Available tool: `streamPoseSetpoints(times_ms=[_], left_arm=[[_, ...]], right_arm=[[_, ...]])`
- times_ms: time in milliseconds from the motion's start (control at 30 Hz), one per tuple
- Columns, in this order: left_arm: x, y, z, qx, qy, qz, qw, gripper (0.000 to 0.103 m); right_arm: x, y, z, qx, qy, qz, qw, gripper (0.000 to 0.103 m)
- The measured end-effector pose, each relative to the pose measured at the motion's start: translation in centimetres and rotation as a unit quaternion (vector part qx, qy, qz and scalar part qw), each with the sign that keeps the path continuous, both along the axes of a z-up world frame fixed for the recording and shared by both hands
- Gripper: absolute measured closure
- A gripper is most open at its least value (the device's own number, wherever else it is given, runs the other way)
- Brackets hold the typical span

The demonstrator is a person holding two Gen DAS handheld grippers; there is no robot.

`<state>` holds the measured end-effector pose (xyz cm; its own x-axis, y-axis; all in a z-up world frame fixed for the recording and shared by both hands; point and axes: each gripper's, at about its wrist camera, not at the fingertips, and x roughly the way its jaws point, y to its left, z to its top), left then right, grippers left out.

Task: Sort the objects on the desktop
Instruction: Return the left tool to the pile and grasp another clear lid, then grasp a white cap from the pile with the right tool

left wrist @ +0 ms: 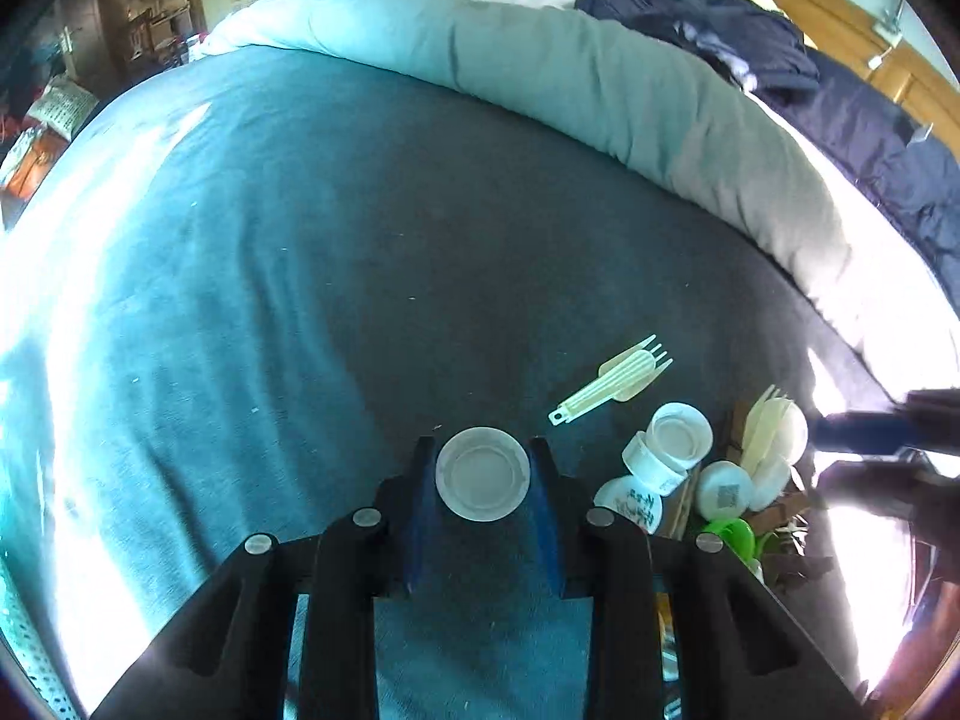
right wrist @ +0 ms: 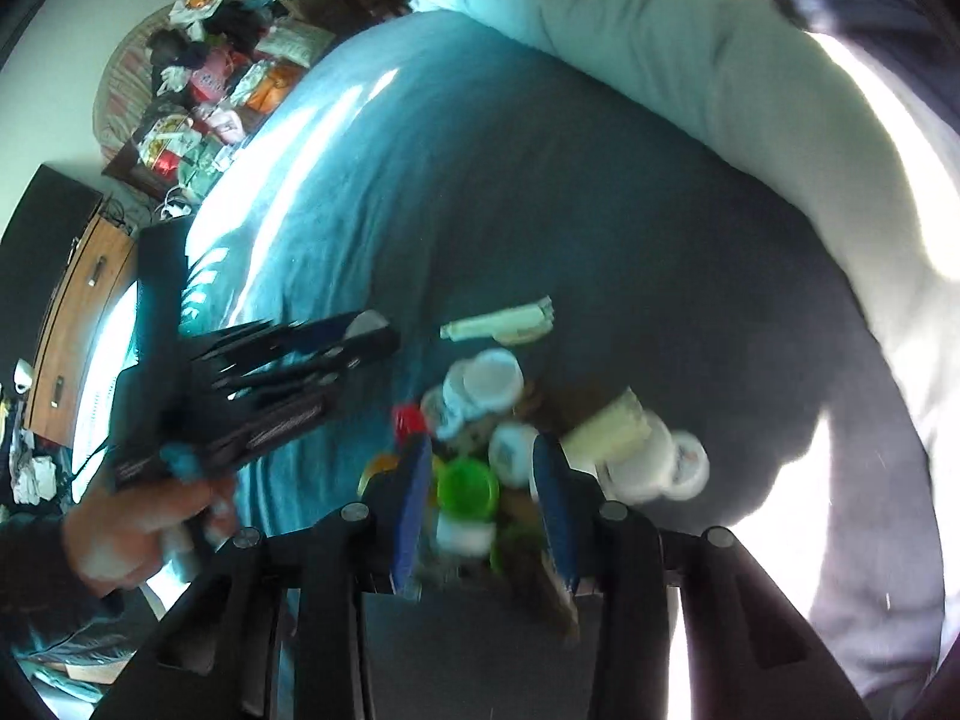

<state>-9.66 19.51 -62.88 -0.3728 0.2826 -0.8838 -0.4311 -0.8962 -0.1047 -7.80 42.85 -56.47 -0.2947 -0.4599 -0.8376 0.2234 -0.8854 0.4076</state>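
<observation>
Left wrist: left claw (left wrist: 483, 450) closed around white lid (left wrist: 483, 474), right claw (right wrist: 483, 456) spread above clutter.

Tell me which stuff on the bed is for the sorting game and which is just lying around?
For sorting:
- white lid between the left tongs
- folded plastic fork
- pile of small white tubs
- green lid in front of the right tongs

Just lying around:
- grey quilt
- dark jacket
- bags by the wall

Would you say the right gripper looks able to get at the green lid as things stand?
Probably yes: the right gripper is open, and the green lid lies uncovered between its fingers, though white cups crowd close and the view is blurred.
</observation>
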Motion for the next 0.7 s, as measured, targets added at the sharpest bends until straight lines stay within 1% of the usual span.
streamPoseSetpoints(times_ms=[167, 367, 467, 500, 533, 700], left_arm=[[0.1, -0.4, 0.1, 0.014, -0.012, 0.011, 0.9998, 0.073], [-0.4, -0.1, -0.1, 0.027, -0.022, 0.018, 0.9992, 0.073], [-0.5, 0.3, -0.2, 0.03, -0.024, 0.017, 0.9991, 0.073], [-0.5, 0.4, -0.2, 0.031, -0.025, 0.016, 0.9991, 0.073], [-0.5, 0.4, -0.3, 0.031, -0.026, 0.015, 0.9991, 0.073], [-0.2, 0.6, 0.5, 0.033, -0.026, 0.014, 0.999, 0.073]], right_arm=[[-2.4, -2.2, -2.7, 0.025, 0.002, 0.024, 0.999, 0.067], [-4.1, -3.3, -4.2, 0.047, 0.004, 0.05, 0.998, 0.067], [-4.3, -3.8, -4.4, 0.058, 0.002, 0.06, 0.997, 0.068], [-4.3, -3.8, -4.4, 0.065, 0.002, 0.06, 0.996, 0.072], [-4.3, -3.7, -4.4, 0.068, 0.001, 0.058, 0.996, 0.074], [-4.2, -2.7, -3.0, 0.051, 0.001, 0.036, 0.998, 0.074]])
